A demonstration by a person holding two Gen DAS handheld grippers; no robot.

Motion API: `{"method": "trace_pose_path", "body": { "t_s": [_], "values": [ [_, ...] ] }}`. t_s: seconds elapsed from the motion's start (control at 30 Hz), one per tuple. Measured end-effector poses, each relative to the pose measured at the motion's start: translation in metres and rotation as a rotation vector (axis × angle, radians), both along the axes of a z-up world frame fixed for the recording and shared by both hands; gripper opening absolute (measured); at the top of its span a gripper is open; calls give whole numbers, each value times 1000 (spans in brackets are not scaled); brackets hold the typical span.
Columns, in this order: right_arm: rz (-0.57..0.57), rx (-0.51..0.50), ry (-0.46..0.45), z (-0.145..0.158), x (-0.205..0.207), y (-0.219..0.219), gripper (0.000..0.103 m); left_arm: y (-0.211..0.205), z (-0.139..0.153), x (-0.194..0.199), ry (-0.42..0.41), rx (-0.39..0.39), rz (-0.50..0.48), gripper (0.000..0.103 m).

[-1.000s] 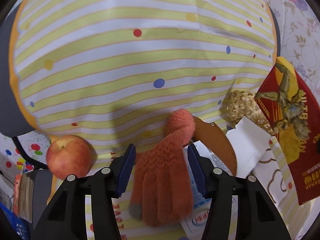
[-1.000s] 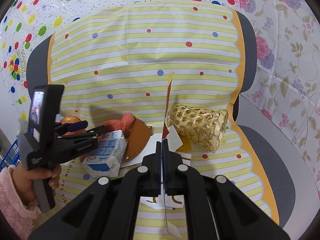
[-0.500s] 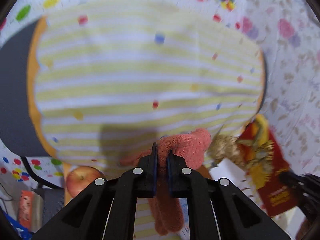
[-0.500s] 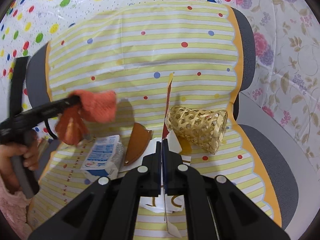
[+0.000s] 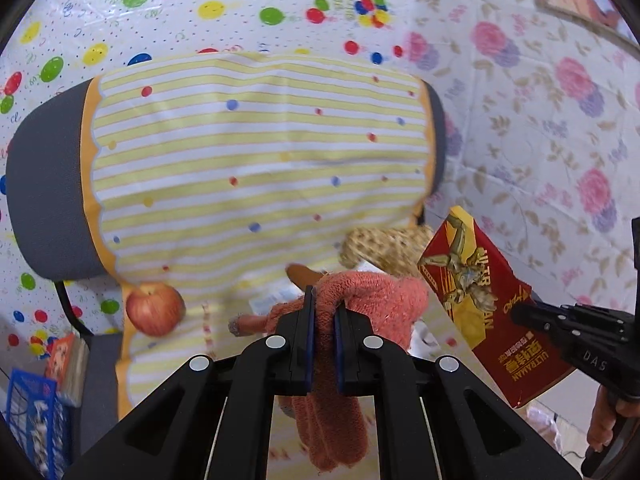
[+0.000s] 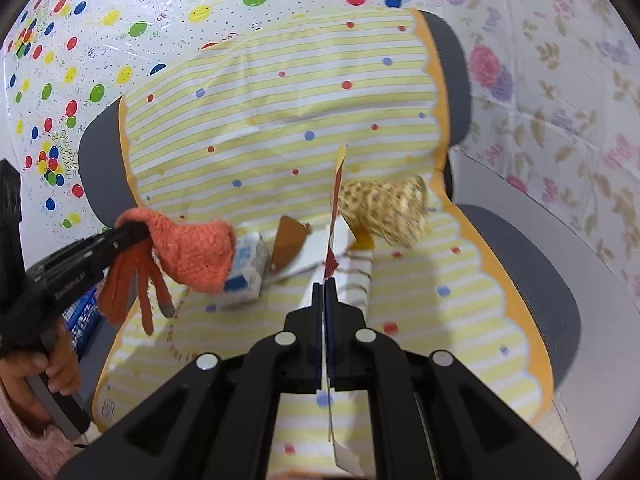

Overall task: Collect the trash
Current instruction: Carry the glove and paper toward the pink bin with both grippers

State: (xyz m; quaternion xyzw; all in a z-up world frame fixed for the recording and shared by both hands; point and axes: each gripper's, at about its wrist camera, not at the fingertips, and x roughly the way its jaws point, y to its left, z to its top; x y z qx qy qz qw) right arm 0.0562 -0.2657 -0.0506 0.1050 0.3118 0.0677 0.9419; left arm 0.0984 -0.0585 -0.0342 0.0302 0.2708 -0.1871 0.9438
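Observation:
My left gripper (image 5: 321,300) is shut on an orange knitted glove (image 5: 376,300) and holds it in the air above the chair seat; the glove (image 6: 192,252) hangs from it in the right wrist view. My right gripper (image 6: 324,286) is shut on a flat red cardboard package, seen edge-on (image 6: 334,200); its printed face (image 5: 480,300) shows in the left wrist view. On the striped seat cover (image 6: 420,300) lie a blue-and-white carton (image 6: 248,268), a brown leather piece (image 6: 288,240), white paper (image 6: 352,264) and a woven bamboo basket (image 6: 384,208).
A red apple (image 5: 154,308) sits at the seat's left edge. The striped cover drapes a grey office chair (image 6: 540,280). A blue crate (image 5: 28,420) stands low at the left. Patterned sheets cover the walls behind.
My left gripper closed on the glove and lifted it off the seat, then pulled back and up. My right gripper stayed shut on the package and drew back slightly.

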Motion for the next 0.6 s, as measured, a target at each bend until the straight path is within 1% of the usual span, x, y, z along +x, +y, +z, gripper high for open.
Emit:
{"method": "trace_pose_path", "body": {
  "t_s": [0.13, 0.23, 0.5, 0.6],
  "values": [
    [-38, -9, 2, -2, -30, -10, 2, -13, -12, -28, 12, 6, -27, 8],
    [-76, -22, -4, -2, -53, -18, 2, -26, -20, -48, 23, 1, -66, 8],
    [-177, -32, 34, -16, -116, -49, 2, -75, -40, -96, 49, -19, -208, 8],
    [-230, -39, 52, -24, -143, -63, 2, -95, -48, -111, 68, -15, -268, 8]
  ]
}}
